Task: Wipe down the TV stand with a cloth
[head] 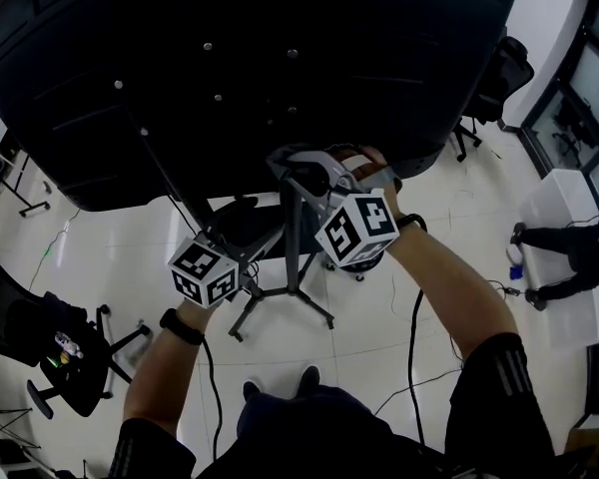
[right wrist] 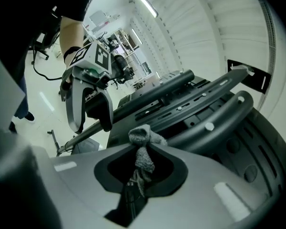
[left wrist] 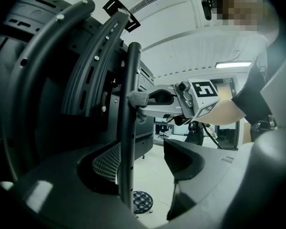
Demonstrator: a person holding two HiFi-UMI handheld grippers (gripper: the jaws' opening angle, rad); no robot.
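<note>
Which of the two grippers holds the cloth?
The right gripper: its jaws are shut on the grey cloth, held against the pole. The left gripper has open jaws around the pole and no cloth.

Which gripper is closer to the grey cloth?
Right. The right gripper pinches the grey cloth against the stand pole. The left gripper sits lower down, jaws open around the same pole, apart from the cloth.
</note>
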